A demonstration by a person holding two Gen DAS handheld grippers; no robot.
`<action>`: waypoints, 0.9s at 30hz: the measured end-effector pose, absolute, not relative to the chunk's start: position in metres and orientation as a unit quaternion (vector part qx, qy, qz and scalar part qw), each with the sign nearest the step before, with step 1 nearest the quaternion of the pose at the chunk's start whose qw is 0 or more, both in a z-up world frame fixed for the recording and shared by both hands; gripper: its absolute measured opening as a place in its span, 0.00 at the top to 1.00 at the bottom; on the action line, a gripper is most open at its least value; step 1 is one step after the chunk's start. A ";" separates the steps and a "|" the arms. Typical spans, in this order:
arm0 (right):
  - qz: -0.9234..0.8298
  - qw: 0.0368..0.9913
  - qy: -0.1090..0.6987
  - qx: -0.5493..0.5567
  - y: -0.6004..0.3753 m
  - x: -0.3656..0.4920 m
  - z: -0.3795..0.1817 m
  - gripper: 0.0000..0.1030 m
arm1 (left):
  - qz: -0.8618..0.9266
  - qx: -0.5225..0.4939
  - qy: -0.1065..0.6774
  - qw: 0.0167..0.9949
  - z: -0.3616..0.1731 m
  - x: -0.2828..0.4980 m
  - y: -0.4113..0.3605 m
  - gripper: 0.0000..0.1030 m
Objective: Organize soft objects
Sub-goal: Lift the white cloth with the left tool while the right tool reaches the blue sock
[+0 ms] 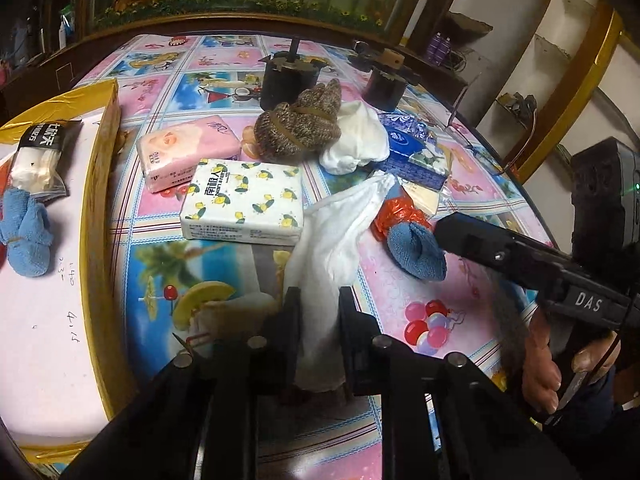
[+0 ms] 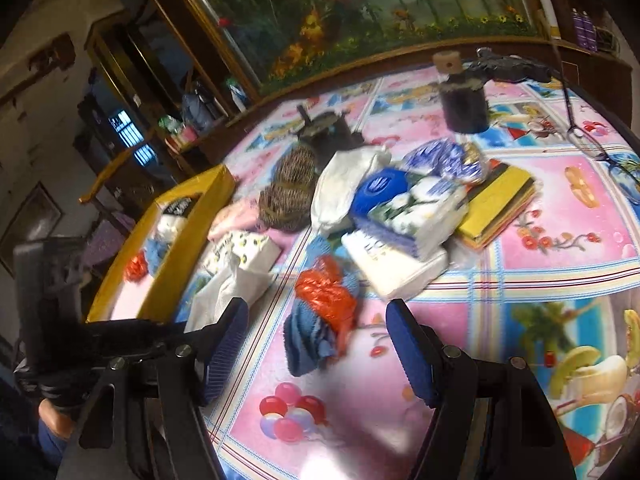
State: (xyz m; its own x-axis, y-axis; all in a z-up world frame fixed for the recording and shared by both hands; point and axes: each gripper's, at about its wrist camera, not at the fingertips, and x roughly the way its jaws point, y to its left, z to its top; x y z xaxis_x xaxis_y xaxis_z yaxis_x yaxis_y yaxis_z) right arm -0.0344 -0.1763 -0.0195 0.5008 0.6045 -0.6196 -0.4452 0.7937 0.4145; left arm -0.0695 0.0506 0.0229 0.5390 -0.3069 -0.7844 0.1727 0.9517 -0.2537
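Limp, crumpled white cloth (image 1: 320, 248) pinched in left gripper (image 1: 318, 312).

A lived-in home: a tabletop (image 1: 400, 280) under a cartoon-print plastic cloth, a large framed landscape painting (image 2: 360, 12) behind, and cluttered wooden shelves (image 2: 132, 92).

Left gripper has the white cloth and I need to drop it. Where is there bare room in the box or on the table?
The box floor is bare on its near side, nearer than the blue towel roll. The tablecloth is bare around the balloon print. The centre is crowded: lemon tissue pack, knitted bundle, blue pack.
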 end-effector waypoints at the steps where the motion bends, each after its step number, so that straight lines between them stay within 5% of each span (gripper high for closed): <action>1: 0.303 0.858 0.404 0.097 -0.171 -0.031 -0.021 0.33 | -0.135 -0.069 0.459 0.875 0.023 -0.070 0.049 0.83; 7: 0.282 0.852 0.433 0.079 -0.156 -0.021 -0.031 0.65 | -0.128 -0.055 0.458 0.878 0.021 -0.070 0.043 0.71; 14: 0.291 0.857 0.407 0.120 -0.172 -0.030 -0.026 0.66 | -0.112 -0.046 0.445 0.887 0.017 -0.070 0.037 0.80; 27: 0.293 0.861 0.390 0.141 -0.180 -0.036 -0.022 0.66 | -0.138 -0.068 0.414 0.897 0.033 -0.078 0.037 0.82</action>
State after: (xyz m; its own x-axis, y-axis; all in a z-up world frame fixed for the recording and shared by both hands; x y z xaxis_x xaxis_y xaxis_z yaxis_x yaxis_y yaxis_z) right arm -0.0361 -0.1804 -0.0220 0.5240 0.6141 -0.5901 -0.3939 0.7891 0.4714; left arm -0.0776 0.0366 0.0328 0.6183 -0.3043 -0.7246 0.1916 0.9525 -0.2366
